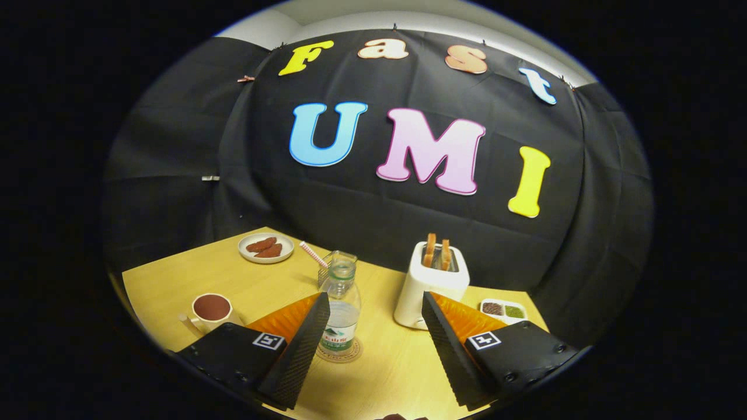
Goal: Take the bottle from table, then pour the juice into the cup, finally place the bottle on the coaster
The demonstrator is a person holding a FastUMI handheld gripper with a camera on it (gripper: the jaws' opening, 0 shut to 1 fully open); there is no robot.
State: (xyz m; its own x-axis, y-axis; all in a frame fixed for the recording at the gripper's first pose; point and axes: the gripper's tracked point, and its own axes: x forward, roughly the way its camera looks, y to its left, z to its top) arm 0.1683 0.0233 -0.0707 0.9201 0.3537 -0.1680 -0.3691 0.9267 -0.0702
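A clear plastic bottle [340, 309] with a green label stands upright on a round coaster [340, 352], just ahead of my left finger and touching nothing. My gripper [373, 344] is open, with bare tabletop between its fingers; the bottle sits close to the inner side of the left fingertip [312, 326]. A white cup [210, 311] filled with dark red juice stands left of the left finger, near the table's edge.
A white toaster [432, 286] with two slices of toast stands just beyond the right finger. Behind the bottle are a glass holder [332, 265] with a striped straw, and a plate [266, 248] of reddish food. A small two-part dish [503, 311] lies at the right.
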